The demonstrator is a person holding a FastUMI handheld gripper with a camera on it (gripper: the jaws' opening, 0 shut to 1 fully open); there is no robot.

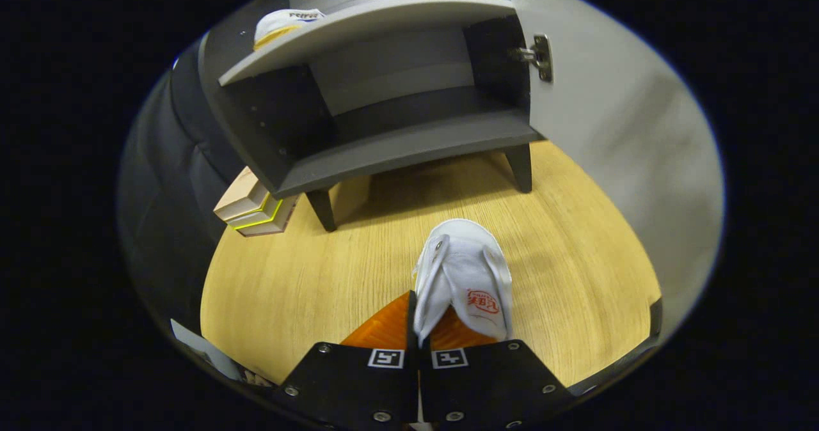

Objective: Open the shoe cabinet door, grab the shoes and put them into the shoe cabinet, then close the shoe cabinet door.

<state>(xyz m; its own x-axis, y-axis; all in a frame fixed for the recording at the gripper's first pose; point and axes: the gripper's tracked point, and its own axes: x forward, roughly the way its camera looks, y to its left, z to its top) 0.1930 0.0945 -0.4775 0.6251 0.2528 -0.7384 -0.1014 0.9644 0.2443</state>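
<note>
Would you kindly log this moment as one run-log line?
claw: shut on white slipper | slipper: lifted over wooden floor | shoe cabinet: door open, lower shelf bare | next: likely carry slipper in

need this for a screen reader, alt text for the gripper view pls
The tool, its orange fingers shut on a white fabric slipper, holds it over a light wooden floor. Beyond stands a grey shoe cabinet with its door open, another white slipper on top.

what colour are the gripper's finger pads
Orange, ribbed pads, clearest in the gripper view, shut on the white shoe.
</note>
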